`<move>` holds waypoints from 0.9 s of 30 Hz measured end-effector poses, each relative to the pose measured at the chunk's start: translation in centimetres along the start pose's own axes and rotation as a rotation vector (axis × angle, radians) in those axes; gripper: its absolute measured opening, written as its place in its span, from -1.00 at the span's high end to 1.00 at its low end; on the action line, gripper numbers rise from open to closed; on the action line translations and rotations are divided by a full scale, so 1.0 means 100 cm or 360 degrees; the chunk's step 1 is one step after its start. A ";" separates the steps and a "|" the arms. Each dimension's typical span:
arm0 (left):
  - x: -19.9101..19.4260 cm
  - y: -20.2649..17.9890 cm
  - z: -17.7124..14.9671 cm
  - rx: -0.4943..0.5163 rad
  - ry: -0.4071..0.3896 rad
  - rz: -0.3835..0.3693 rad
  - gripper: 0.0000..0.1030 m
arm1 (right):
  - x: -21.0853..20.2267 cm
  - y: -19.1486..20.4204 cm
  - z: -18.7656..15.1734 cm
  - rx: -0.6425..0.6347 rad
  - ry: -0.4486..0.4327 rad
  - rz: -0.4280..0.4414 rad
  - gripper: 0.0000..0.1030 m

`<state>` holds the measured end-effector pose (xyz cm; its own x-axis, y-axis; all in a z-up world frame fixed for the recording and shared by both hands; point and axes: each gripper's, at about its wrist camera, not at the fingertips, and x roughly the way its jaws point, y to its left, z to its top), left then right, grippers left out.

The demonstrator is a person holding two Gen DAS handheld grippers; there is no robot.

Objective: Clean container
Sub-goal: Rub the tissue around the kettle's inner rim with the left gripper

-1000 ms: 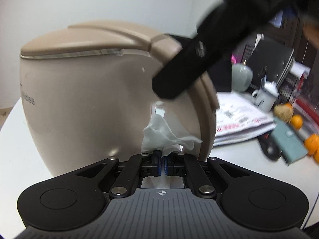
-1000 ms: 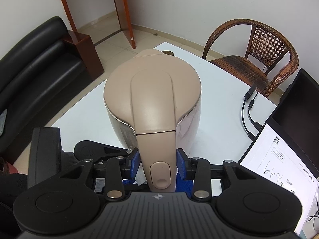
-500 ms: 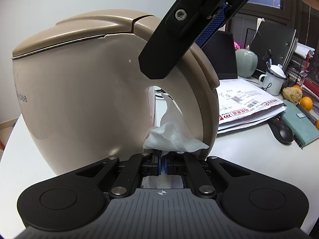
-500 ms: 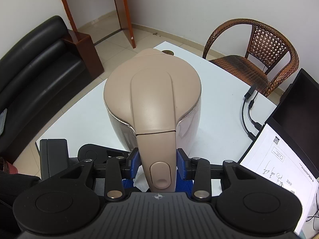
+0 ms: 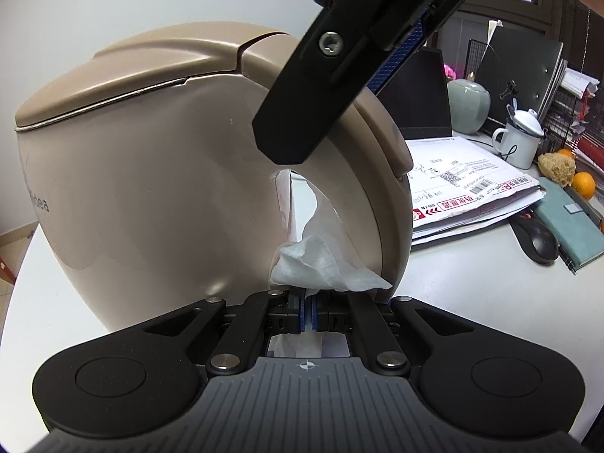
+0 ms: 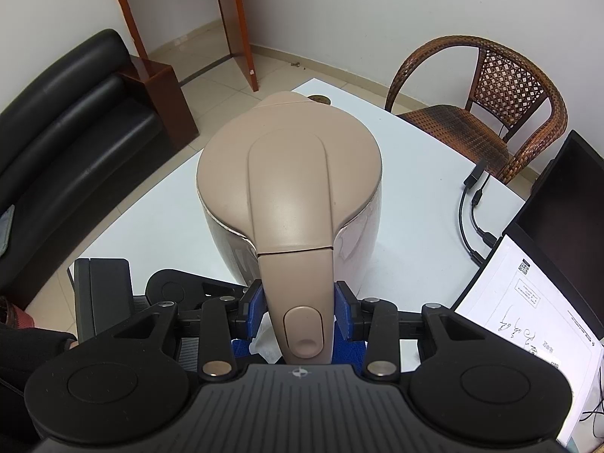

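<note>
Beige kettle point(image 5: 151, 173) seen upright on white table point(image 5: 472, 287), lid closed. Handle point(image 6: 298, 294) clamped from above between blue pads of right gripper point(image 6: 299, 311). White wipe point(image 5: 321, 264) pinched in left gripper point(image 5: 307, 311), jaws pressed together, wipe pushed into gap between handle and body. Papers point(image 5: 464, 192), mouse point(image 5: 536, 239), mug point(image 5: 519, 141) noted well apart, to right.

A white table point(image 6: 415, 204) carries a beige electric kettle point(image 6: 290, 185) near its middle. To the right lie black cables point(image 6: 473, 207), a stack of printed papers point(image 5: 468, 196), a black mouse point(image 5: 536, 239), a teal notebook point(image 5: 570, 226), a white mug point(image 5: 519, 141) and oranges point(image 5: 583, 185).
</note>
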<state>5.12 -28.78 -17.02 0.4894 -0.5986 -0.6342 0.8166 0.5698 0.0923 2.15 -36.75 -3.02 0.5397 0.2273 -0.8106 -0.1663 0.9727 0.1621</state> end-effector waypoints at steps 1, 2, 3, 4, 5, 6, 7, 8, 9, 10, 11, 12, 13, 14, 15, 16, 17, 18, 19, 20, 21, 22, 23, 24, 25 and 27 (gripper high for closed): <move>0.000 0.000 0.000 0.0006 0.0000 0.0001 0.93 | 0.000 0.000 0.000 0.0000 0.0000 0.0000 0.22; -0.001 -0.001 0.000 0.0018 0.0001 0.0006 0.93 | 0.000 0.000 0.000 -0.0001 0.0000 0.0001 0.22; -0.001 -0.002 0.000 0.0023 0.0001 0.0009 0.93 | 0.000 -0.001 0.000 -0.0001 0.0000 0.0001 0.22; -0.001 -0.002 0.000 0.0027 0.0001 0.0012 0.93 | 0.000 -0.001 0.000 -0.0001 0.0001 0.0001 0.22; -0.001 -0.002 0.000 0.0032 0.0002 0.0016 0.93 | 0.000 -0.001 0.000 -0.0001 0.0001 0.0001 0.22; -0.002 -0.003 0.000 0.0040 0.0002 0.0018 0.93 | 0.000 -0.001 0.000 -0.0002 0.0001 0.0001 0.22; -0.002 -0.003 0.000 0.0049 0.0003 0.0021 0.93 | 0.001 -0.001 0.000 -0.0003 0.0002 0.0001 0.22; -0.003 -0.003 0.000 0.0055 0.0003 0.0023 0.93 | 0.001 -0.001 0.000 -0.0004 0.0003 0.0001 0.22; -0.003 -0.002 -0.001 0.0055 -0.0001 0.0021 0.92 | 0.001 -0.001 0.000 -0.0005 0.0003 0.0001 0.22; -0.003 -0.002 -0.002 0.0055 -0.0005 0.0019 0.92 | 0.001 -0.001 0.000 -0.0006 0.0004 0.0001 0.22; -0.003 -0.001 -0.003 0.0055 -0.0008 0.0017 0.92 | 0.001 -0.001 0.000 -0.0006 0.0004 0.0002 0.22; -0.004 -0.001 -0.003 0.0055 -0.0011 0.0015 0.92 | 0.001 0.000 0.000 -0.0006 0.0004 0.0003 0.22; -0.003 -0.001 -0.004 0.0056 -0.0012 0.0017 0.92 | 0.001 0.000 0.000 -0.0007 0.0005 0.0003 0.22; -0.003 -0.003 -0.004 0.0064 -0.0014 0.0022 0.93 | 0.001 0.000 0.000 -0.0008 0.0006 0.0003 0.22; -0.003 -0.004 -0.004 0.0073 -0.0014 0.0025 0.93 | 0.001 -0.001 0.000 -0.0007 0.0007 0.0003 0.22; -0.003 -0.004 -0.004 0.0088 -0.0011 0.0031 0.92 | 0.002 -0.001 0.000 -0.0008 0.0010 0.0001 0.22; -0.003 -0.005 -0.003 0.0091 -0.0007 0.0033 0.93 | 0.003 -0.001 0.000 -0.0008 0.0013 -0.0001 0.22; -0.002 -0.005 -0.003 0.0092 0.0000 0.0034 0.93 | 0.003 -0.001 0.000 -0.0009 0.0016 -0.0003 0.22; -0.002 -0.006 -0.002 0.0102 0.0005 0.0036 0.93 | 0.004 -0.001 0.000 -0.0009 0.0018 -0.0005 0.22; -0.002 -0.007 -0.002 0.0116 0.0008 0.0039 0.92 | 0.004 0.000 0.000 -0.0011 0.0020 -0.0006 0.22; -0.002 -0.009 -0.002 0.0139 0.0013 0.0048 0.92 | 0.005 0.001 0.001 -0.0014 0.0022 -0.0007 0.22; -0.002 -0.010 -0.002 0.0148 0.0015 0.0054 0.93 | 0.005 0.001 0.001 -0.0015 0.0023 -0.0006 0.22; -0.002 -0.011 -0.002 0.0153 0.0015 0.0057 0.93 | 0.005 0.001 0.001 -0.0016 0.0024 -0.0006 0.22; -0.002 -0.011 -0.002 0.0164 0.0017 0.0061 0.93 | 0.005 0.001 0.001 -0.0015 0.0024 -0.0006 0.22; -0.001 -0.012 -0.002 0.0178 0.0020 0.0064 0.93 | 0.005 0.001 0.001 -0.0015 0.0024 -0.0006 0.22; -0.001 -0.013 -0.002 0.0188 0.0024 0.0068 0.93 | 0.006 0.000 0.001 -0.0014 0.0025 -0.0006 0.22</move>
<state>3.91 -29.36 -17.26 0.5205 -0.5659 -0.6394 0.8259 0.5238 0.2088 2.56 -36.59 -3.41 0.5271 0.2230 -0.8201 -0.1715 0.9730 0.1543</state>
